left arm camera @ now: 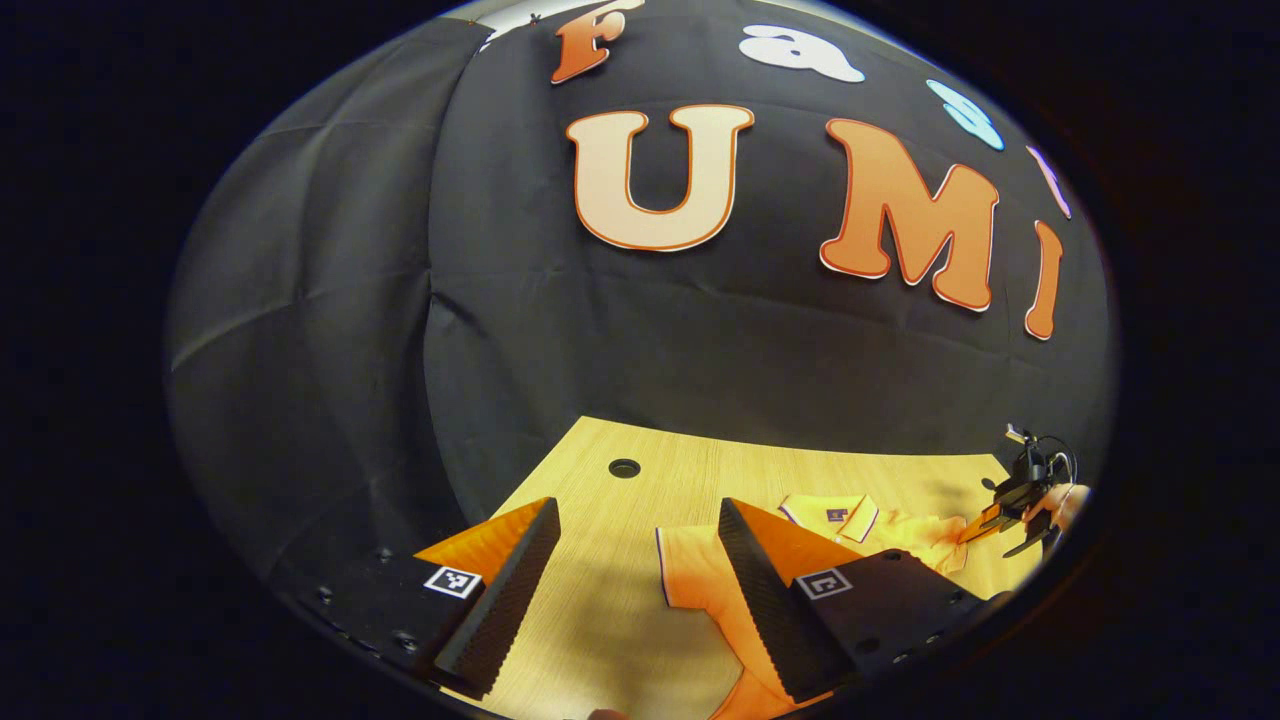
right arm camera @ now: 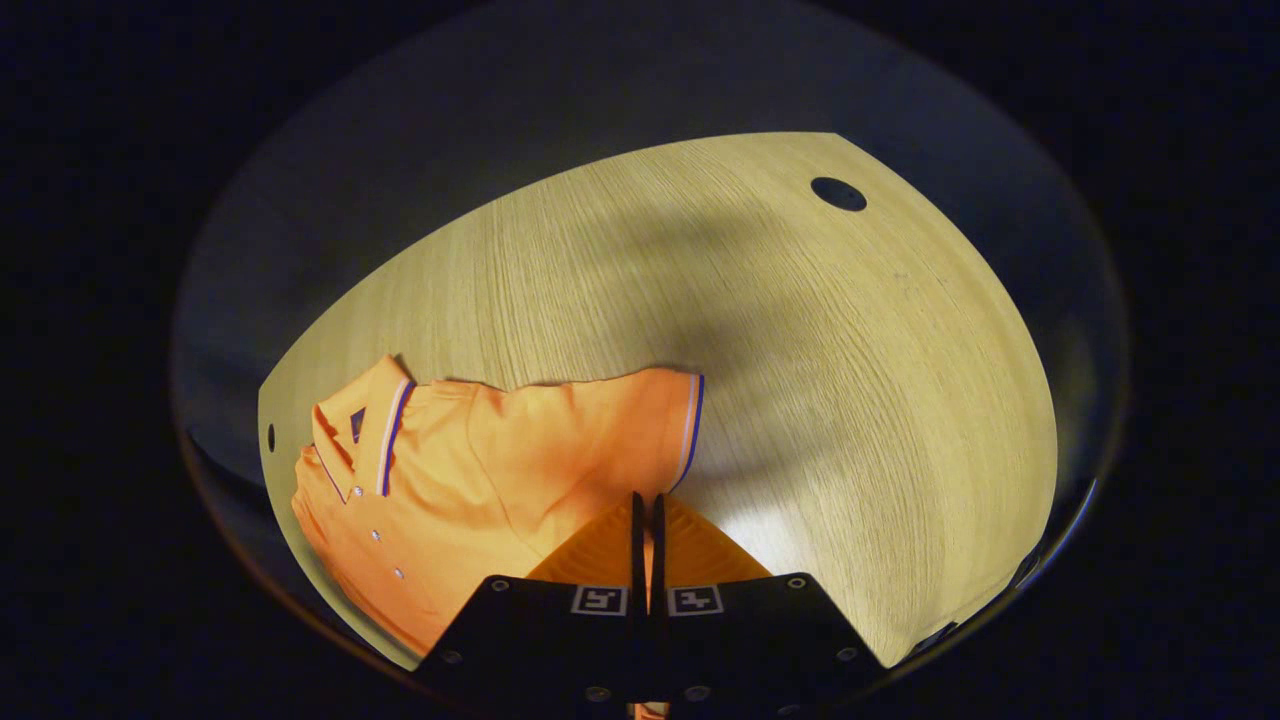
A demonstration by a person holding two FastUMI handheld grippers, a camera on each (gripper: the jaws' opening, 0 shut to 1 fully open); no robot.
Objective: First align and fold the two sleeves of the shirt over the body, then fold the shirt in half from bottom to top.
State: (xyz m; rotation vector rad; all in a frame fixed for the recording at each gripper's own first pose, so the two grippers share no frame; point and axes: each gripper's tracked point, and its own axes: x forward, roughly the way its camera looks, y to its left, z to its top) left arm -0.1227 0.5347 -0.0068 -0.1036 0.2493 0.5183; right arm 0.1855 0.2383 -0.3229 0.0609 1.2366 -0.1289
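The orange shirt (right arm camera: pixel 470 470) lay flat on the desk (right arm camera: pixel 850 380). The left claw (left arm camera: pixel 635 570) hung wide above one sleeve (left arm camera: pixel 690 575). The right claw (right arm camera: pixel 645 525) was pinched tight; whether it held cloth, I cannot tell. A pull might bunch the shirt.

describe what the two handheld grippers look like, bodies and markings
Left gripper: two wedge-shaped fingers with ribbed inner pads on black bodies, each carrying a square black-and-white marker. Right gripper: the same black bodies with two square markers and visible screws.
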